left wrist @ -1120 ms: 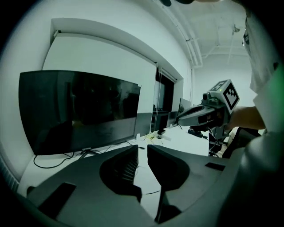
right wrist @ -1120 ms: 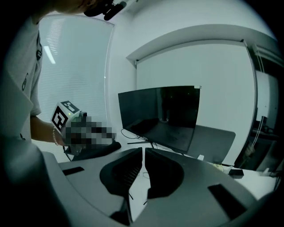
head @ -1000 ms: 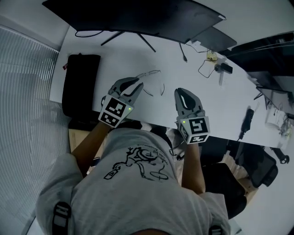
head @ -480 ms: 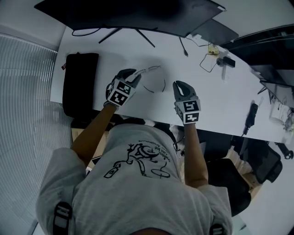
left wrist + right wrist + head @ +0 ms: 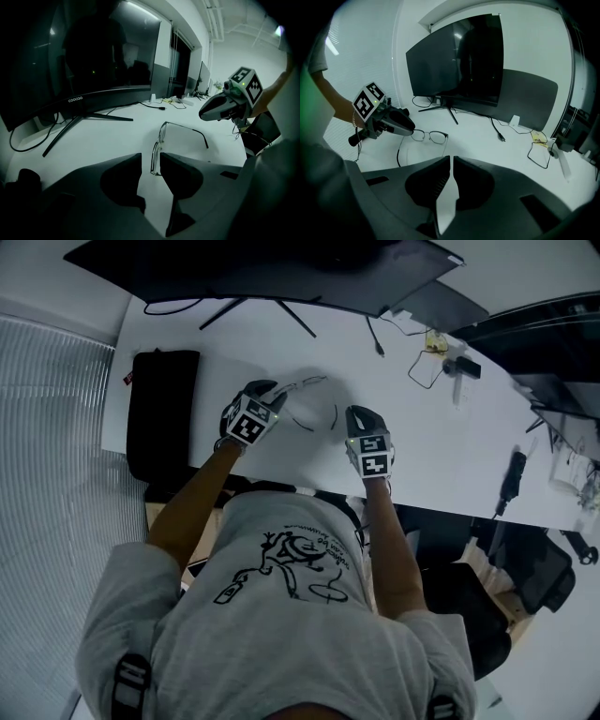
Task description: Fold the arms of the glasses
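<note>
Left gripper view: L gripper (image 5: pixel 150 158), jaws just opening wide; near end of glasses (image 5: pixel 161 136) in the gap, untouched, arms unfolded on desk (image 5: pixel 108 136). R gripper (image 5: pixel 451 159) near-shut, empty. Risk: an off-centre pinch may skid the frame.

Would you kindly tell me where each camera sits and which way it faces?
Head view: on the head, facing steeply down at the desk; torso, arms, left tongs, right tongs show.
Left gripper view: on the left tongs, facing the monitor; jaws just opening, glasses' end between them.
Right gripper view: on the right tongs, jaws shut, facing the monitor.
All share the glasses.
</note>
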### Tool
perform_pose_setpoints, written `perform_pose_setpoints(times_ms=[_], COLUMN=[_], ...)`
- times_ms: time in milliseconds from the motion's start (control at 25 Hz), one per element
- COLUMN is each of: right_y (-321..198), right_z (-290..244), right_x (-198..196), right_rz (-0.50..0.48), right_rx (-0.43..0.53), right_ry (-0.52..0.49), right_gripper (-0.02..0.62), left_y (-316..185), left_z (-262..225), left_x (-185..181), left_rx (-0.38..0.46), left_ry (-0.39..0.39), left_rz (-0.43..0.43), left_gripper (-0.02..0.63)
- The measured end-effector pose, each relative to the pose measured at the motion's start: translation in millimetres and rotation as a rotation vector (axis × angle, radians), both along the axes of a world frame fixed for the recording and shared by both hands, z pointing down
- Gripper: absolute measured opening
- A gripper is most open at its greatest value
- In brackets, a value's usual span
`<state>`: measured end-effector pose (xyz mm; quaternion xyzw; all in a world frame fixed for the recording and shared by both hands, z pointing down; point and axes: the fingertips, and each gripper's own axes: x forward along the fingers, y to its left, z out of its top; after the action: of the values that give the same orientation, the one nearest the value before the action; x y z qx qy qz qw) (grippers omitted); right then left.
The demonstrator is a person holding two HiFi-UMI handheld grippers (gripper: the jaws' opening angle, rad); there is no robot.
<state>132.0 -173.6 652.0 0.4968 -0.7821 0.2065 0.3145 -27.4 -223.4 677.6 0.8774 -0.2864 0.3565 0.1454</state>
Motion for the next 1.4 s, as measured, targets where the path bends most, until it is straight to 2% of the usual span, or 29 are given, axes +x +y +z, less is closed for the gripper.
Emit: perform_pose_setpoints(times_ms=[280,480,1400], right_y=[0,9,18], right_z=[34,46,44], right_x=[-7,-16,-34], right_rz=[-0.023,-0.033,-0.071], right_rx=[-0.087,-0.133,-0.139], right_ry=[0.003,-0.019,-0.052], right_gripper=[0.032,0.029,0.018], left_y=[0,2,17], left_z=[7,7,7], left_x=[2,5,12], left_rx=[-0.013,-0.021,-0.036], left_ry=[-0.001,0.003,0.001], left_rz=[0.017,0.023,0.025], left_gripper=[0.128,0.073,0.066])
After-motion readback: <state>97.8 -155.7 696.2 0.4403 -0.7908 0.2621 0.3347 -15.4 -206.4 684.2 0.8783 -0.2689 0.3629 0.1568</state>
